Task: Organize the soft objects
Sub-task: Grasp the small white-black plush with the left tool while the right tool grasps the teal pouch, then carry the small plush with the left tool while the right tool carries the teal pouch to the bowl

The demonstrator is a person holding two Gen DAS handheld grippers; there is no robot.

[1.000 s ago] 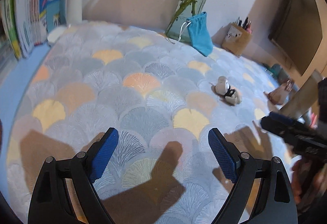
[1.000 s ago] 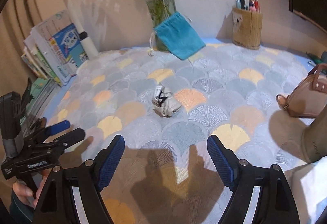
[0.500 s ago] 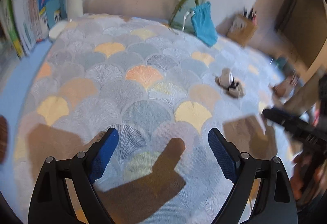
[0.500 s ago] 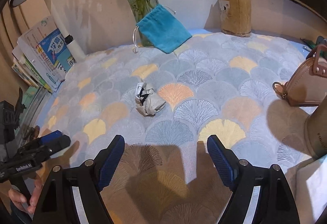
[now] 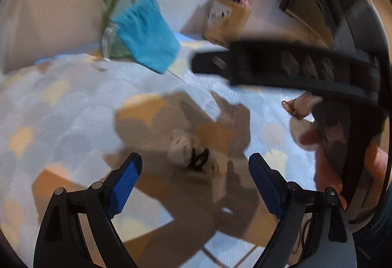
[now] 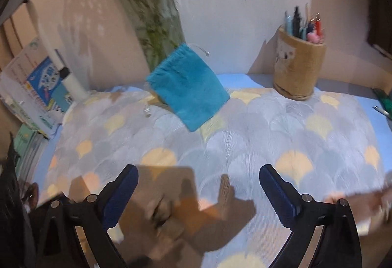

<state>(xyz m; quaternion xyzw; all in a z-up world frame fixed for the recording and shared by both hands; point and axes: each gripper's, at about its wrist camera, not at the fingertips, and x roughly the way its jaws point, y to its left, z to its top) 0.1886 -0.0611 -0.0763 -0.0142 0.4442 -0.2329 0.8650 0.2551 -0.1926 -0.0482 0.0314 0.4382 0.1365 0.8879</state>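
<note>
A small beige bundle of soft cloth with a black band point(image 5: 191, 154) lies on the scallop-patterned cloth, in shadow. My left gripper point(image 5: 194, 177) is open and hangs just above and around it, the bundle between the blue pads. In the right wrist view the bundle is a blur point(image 6: 166, 219) low between the fingers. My right gripper point(image 6: 198, 192) is open and empty, pointing at a teal drawstring pouch point(image 6: 188, 87) that leans on a glass vase. The pouch also shows in the left wrist view point(image 5: 147, 33). The right gripper's body point(image 5: 294, 67) crosses the left view.
A vase of green stems point(image 6: 156, 23) stands behind the pouch. A woven pen holder point(image 6: 299, 67) stands back right. Books point(image 6: 36, 87) and a white lamp stem point(image 6: 71, 82) are at the left. A tan handbag point(image 5: 301, 106) lies at the right.
Both grippers have moved forward fast. The left has come over the beige bundle. The right has passed over the bundle toward the teal pouch. Both stay open.
</note>
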